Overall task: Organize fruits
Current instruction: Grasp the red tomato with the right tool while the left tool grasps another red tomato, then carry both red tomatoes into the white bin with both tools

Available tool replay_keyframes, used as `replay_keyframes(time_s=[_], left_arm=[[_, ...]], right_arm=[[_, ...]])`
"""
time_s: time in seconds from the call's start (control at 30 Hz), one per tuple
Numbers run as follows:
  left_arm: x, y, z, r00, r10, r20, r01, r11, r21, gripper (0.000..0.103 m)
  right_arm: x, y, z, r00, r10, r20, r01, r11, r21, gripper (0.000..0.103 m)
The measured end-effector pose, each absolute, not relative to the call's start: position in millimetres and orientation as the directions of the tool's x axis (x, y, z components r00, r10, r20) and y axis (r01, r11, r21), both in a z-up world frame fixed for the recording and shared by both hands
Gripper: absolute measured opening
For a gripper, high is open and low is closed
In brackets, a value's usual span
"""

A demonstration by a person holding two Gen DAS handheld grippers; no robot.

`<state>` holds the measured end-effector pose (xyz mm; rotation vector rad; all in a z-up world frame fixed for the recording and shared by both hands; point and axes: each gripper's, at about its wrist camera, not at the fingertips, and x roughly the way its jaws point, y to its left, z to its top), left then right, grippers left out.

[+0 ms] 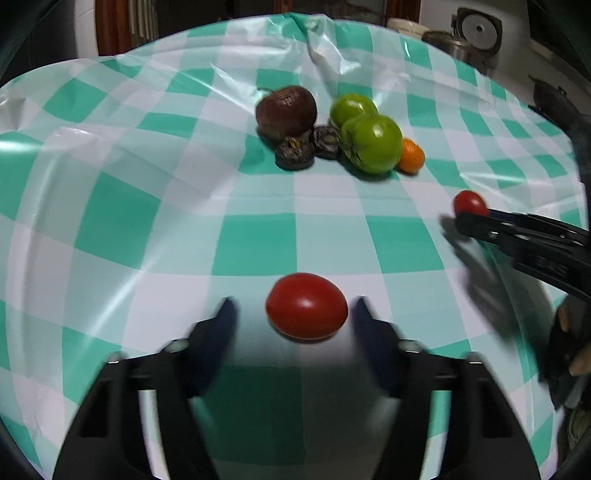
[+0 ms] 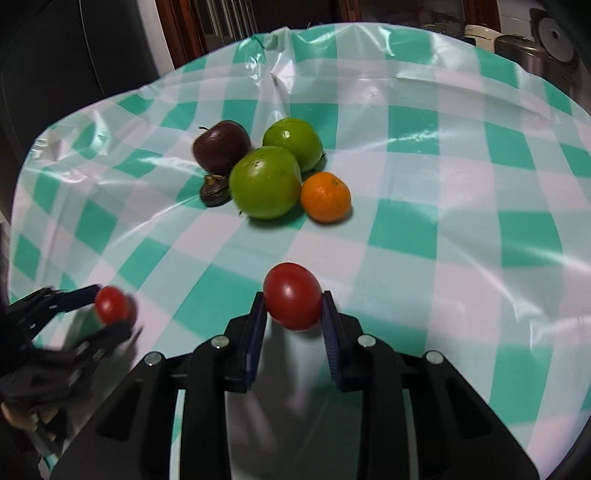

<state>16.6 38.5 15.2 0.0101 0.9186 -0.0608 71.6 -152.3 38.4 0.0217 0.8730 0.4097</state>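
A red tomato (image 1: 306,306) lies on the checked cloth between the fingers of my left gripper (image 1: 293,314), which is open with gaps on both sides. My right gripper (image 2: 294,308) is shut on a second red tomato (image 2: 293,296); both also show in the left wrist view, the tomato (image 1: 470,203) at the right. A cluster sits further back: a dark red apple (image 1: 287,111), two green tomatoes (image 1: 373,144) (image 1: 351,107), a small orange (image 1: 410,156) and two dark wrinkled fruits (image 1: 295,152).
The green and white checked plastic tablecloth (image 1: 147,206) covers the round table and is creased at the far side. Metal pots and an appliance (image 1: 476,33) stand beyond the far right edge. A dark chair back (image 2: 74,48) stands at the far left.
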Motion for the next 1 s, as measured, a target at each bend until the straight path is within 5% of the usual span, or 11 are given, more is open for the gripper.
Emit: replay_keyframes(time_s=[0.07,0.47,1.0], left_arm=[[16,36,15,0.610,-0.067,-0.789,0.078,0.997,-0.024,0.039],[5,44,19,0.635,-0.062,-0.770,0.028,0.998,-0.057,0.039],[-120,89,40,0.707,0.057,-0.705,-0.057,0.998,0.024,0.039]], right_arm=[[59,-160,42,0.584,0.354,-0.731,-0.331,0.926,0.184,0.030],[45,-169,41,0.588,0.359,-0.725,-0.319,0.926,0.200,0.030],[-55,-120,48,0.510,0.480,-0.713,-0.460,0.853,0.246,0.030]])
